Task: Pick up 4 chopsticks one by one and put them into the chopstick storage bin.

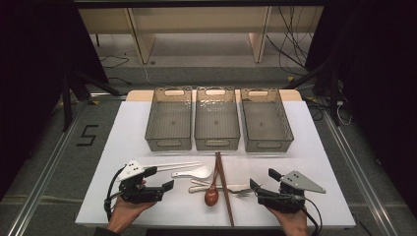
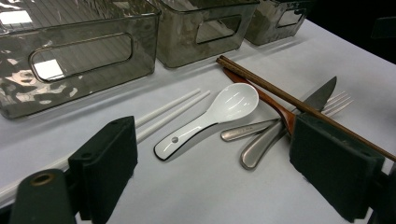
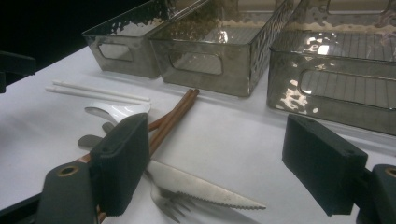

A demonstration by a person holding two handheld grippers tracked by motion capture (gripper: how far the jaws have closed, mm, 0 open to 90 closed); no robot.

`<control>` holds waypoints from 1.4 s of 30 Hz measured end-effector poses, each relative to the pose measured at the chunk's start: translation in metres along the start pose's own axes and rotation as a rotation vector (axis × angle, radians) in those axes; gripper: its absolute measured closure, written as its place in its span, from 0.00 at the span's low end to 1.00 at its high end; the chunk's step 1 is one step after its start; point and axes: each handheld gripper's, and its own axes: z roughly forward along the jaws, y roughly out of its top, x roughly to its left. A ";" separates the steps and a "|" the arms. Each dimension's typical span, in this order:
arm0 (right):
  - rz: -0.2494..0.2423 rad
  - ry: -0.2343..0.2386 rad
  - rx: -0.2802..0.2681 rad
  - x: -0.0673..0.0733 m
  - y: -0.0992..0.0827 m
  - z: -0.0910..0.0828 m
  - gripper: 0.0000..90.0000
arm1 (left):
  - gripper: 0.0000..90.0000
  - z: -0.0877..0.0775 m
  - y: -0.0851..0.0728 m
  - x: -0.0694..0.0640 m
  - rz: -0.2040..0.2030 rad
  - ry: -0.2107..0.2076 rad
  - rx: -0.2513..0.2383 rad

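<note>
Resting on the counter (image 1: 305, 147) with jaws spread and empty, left tool (image 1: 160, 179) and right tool (image 1: 260, 181) flank mixed cutlery, ready for sorting into three clear bins (image 1: 217, 126).

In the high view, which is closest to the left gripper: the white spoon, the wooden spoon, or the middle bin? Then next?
From the left gripper:
1. White spoon, just right of its jaws.
2. Wooden spoon, farther right, table centre.
3. Middle bin, at the back.
</note>
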 end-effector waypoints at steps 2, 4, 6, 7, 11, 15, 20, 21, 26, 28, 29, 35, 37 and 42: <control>0.001 0.000 0.003 0.000 0.000 0.000 0.27 | 0.16 0.000 0.001 0.001 0.003 0.000 0.009; 0.001 0.003 0.006 0.000 0.000 0.000 0.27 | 0.17 0.001 0.002 0.002 0.010 0.004 0.025; -0.002 0.000 0.006 0.000 0.000 0.000 0.27 | 0.17 0.001 0.003 0.003 0.019 0.006 0.042; -0.003 0.000 0.007 0.000 0.000 0.000 0.27 | 0.17 0.001 0.004 0.004 0.017 0.005 0.055; -0.005 0.001 0.016 0.000 0.000 0.000 0.27 | 0.17 0.002 0.009 0.006 0.044 0.033 0.100; -0.015 0.003 0.016 0.000 0.001 0.000 0.27 | 0.17 0.001 0.014 0.007 0.058 0.040 0.120; -0.022 0.005 0.015 0.001 0.002 -0.001 0.27 | 0.18 0.003 0.027 0.013 0.100 0.063 0.192; -0.025 0.005 0.015 0.001 0.002 -0.001 0.27 | 0.18 0.004 0.031 0.013 0.114 0.066 0.218; -0.023 0.005 0.018 -0.001 0.003 -0.003 0.27 | 0.25 0.005 0.048 0.015 0.195 0.085 0.313; -0.023 0.006 0.020 -0.001 0.004 -0.003 0.27 | 0.26 0.007 0.053 0.018 0.216 0.073 0.378; -0.025 0.006 0.024 -0.001 0.004 -0.003 0.27 | 0.26 0.007 0.053 0.018 0.216 0.073 0.378; -0.030 0.013 0.037 0.000 0.003 -0.002 0.27 | 0.34 0.018 0.062 0.030 0.286 0.059 0.515; -0.030 0.014 0.042 0.000 0.003 -0.001 0.27 | 0.37 0.023 0.062 0.031 0.309 0.044 0.548; -0.035 0.018 0.051 0.000 0.002 0.001 0.27 | 0.43 0.033 0.063 0.040 0.326 0.048 0.624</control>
